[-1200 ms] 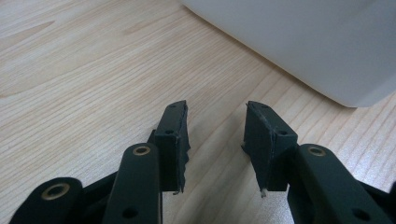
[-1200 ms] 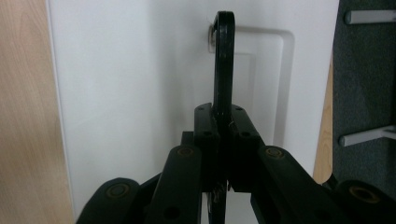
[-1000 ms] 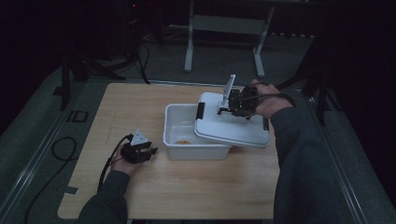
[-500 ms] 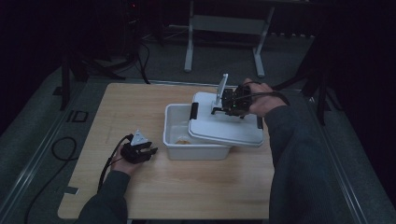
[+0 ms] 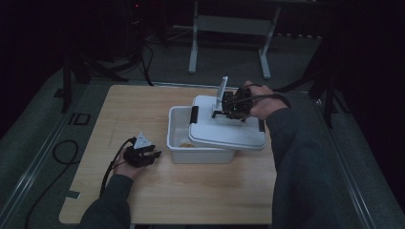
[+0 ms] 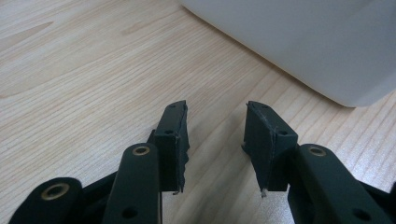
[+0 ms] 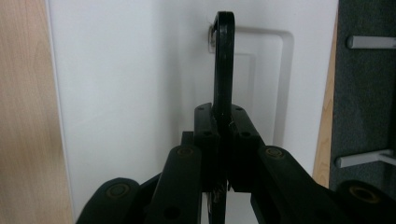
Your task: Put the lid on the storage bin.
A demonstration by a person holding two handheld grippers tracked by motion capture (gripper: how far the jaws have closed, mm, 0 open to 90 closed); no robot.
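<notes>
High view: my right gripper carries the white lid by its handle, skewed over the storage box at table centre. My left gripper rests at eight o'clock.

Left gripper view: jaws apart, empty.

Right gripper view: jaws clamp the black handle.
</notes>
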